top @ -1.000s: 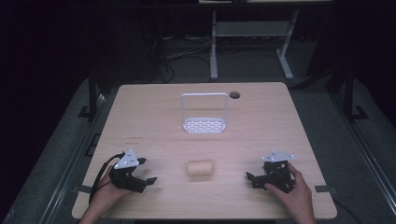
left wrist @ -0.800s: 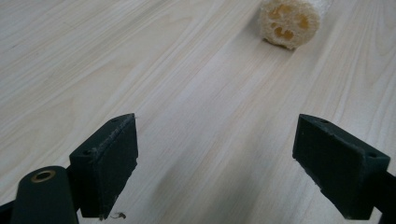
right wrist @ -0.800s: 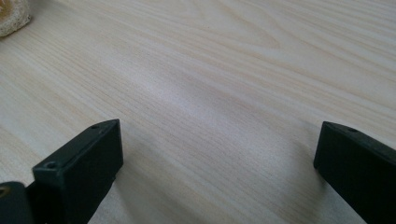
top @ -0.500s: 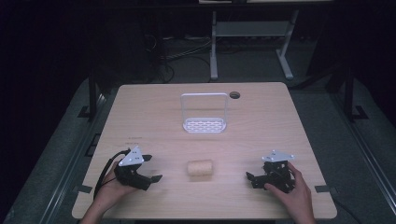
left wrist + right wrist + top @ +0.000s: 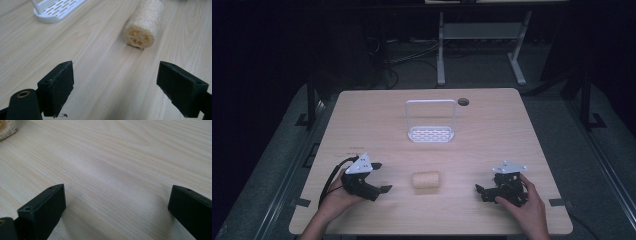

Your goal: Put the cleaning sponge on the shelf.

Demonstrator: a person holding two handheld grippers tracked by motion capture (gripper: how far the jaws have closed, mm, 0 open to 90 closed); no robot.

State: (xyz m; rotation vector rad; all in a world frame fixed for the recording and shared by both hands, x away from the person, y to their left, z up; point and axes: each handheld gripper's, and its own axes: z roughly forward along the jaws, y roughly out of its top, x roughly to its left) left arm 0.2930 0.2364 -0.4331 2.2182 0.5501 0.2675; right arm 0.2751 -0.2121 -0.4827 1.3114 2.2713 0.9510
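A pale tan loofah roll point(image 5: 426, 180) lies on its side near the front middle of the wooden table point(image 5: 362, 125). In the left gripper view the loofah point(image 5: 143, 26) shows its holed end, ahead of the jaws and a little right. My left gripper point(image 5: 381, 176) is open, just left of the roll and pointing at it, with nothing between its jaws point(image 5: 115, 87). My right gripper point(image 5: 479, 191) rests open near the front right, pointing left toward the roll, whose edge point(image 5: 6, 128) peeks in at the top left corner.
A white slotted rack point(image 5: 430, 131) with a tall wire handle stands behind the loofah at mid table; its corner point(image 5: 56, 11) shows in the left gripper view. A round cable hole point(image 5: 463, 101) is at the back edge. Dark floor and a metal stand lie beyond.
My left gripper has moved right and slightly forward, closing the distance to the loofah. The right gripper and the loofah have stayed put.
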